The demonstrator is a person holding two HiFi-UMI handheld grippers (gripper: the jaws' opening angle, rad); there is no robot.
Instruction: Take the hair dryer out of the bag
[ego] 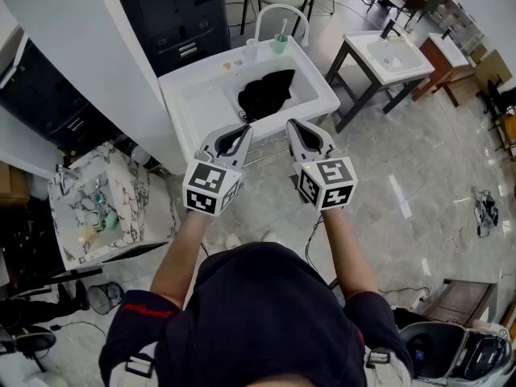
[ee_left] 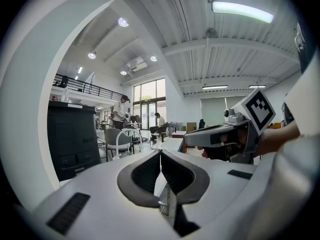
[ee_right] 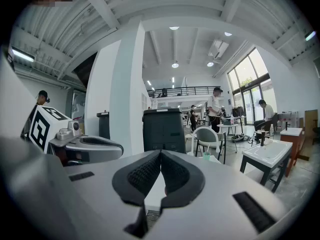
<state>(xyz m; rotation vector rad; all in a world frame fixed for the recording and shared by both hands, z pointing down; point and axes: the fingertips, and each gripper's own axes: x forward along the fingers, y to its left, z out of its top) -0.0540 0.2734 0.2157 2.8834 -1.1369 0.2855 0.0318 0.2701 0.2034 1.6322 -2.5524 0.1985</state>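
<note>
At centre frame in the head view, the left tongs (ego: 239,131) and the right tongs (ego: 295,126) are held side by side with a gap between them. Their marker cubes are toward the person and their tips point to the upper part of the frame, at the near rim of a white washstand (ego: 193,95). Both pairs are pressed together on nothing: in the left gripper view the left tongs (ee_left: 161,155) meet along a thin seam, and in the right gripper view the right tongs (ee_right: 160,155) do the same. A black bag (ego: 266,93) lies crumpled in the washstand's basin, just above the tips in the frame, and neither pair touches it. The hair dryer cannot be told apart from that dark heap. An arched white faucet (ego: 278,10) and a green cup (ego: 280,43) stand at the basin's far edge. A second washstand (ego: 395,55) on dark legs stands at upper right, and a marble-patterned cabinet (ego: 121,196) at lower left.
</note>
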